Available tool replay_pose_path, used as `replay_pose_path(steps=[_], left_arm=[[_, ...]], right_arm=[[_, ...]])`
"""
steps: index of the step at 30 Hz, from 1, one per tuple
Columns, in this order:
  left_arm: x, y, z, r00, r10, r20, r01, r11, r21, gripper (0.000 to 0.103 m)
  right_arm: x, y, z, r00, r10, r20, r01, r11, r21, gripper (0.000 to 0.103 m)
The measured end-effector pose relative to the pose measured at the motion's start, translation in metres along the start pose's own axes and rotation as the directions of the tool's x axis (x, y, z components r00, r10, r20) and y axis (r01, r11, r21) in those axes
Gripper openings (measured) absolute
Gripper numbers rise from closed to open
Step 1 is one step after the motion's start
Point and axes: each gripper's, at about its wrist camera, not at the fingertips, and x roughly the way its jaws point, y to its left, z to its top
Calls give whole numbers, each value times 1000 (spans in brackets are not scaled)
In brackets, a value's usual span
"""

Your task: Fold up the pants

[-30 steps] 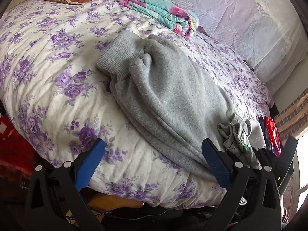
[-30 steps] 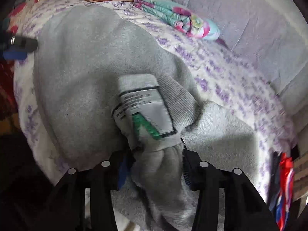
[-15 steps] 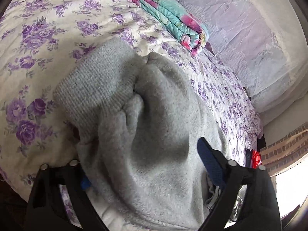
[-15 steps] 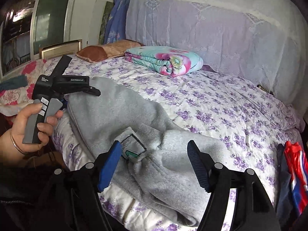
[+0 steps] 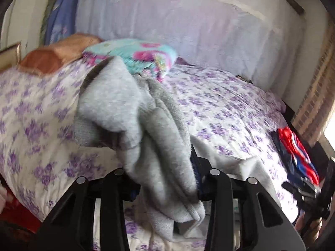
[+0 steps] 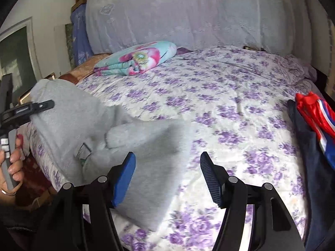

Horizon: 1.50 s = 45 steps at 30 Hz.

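Grey fleece pants (image 6: 146, 146) lie on the purple-flowered bed (image 6: 230, 108), at its near left edge. Folded turquoise floral blanket (image 6: 138, 59) behind them — brown pillow (image 5: 56, 56) to its left. Red-and-blue garment (image 6: 316, 113) on the bed's right edge.

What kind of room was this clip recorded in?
Most likely a home bedroom: a bed under a purple-flowered bedspread, a folded floral quilt near its head, and gray pants lying on it.

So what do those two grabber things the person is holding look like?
The right gripper has black plastic arms with round silver bolts and blue ribbed pads. The left gripper has the same black arms and silver bolts. Its grey handle has pale buttons and small white lettering on its black top. The hand wears a thin bangle.
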Motion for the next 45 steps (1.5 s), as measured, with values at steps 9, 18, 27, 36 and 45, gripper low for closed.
replay_pose_path(steps=[9, 18, 27, 36, 45], left_arm=[[75, -208, -82, 924, -91, -371, 274, 834, 478, 80], [26, -209, -74, 884, -210, -418, 398, 807, 436, 95], [82, -141, -82, 776, -341, -530, 462, 880, 110, 98], [46, -90, -51, 730, -517, -448, 547, 834, -70, 98], [148, -14, -54, 712, -504, -489, 406, 863, -299, 98]], right_arm=[[-14, -91, -17, 998, -63, -22, 67, 974, 219, 70], [-30, -72, -8, 996, 77, 39, -83, 982, 169, 75], [26, 2, 28, 940, 309, -147, -302, 951, 68, 78], [34, -37, -16, 900, 360, -245, -295, 918, 265, 96], [97, -48, -38, 755, 607, -246, -425, 740, 522, 100]])
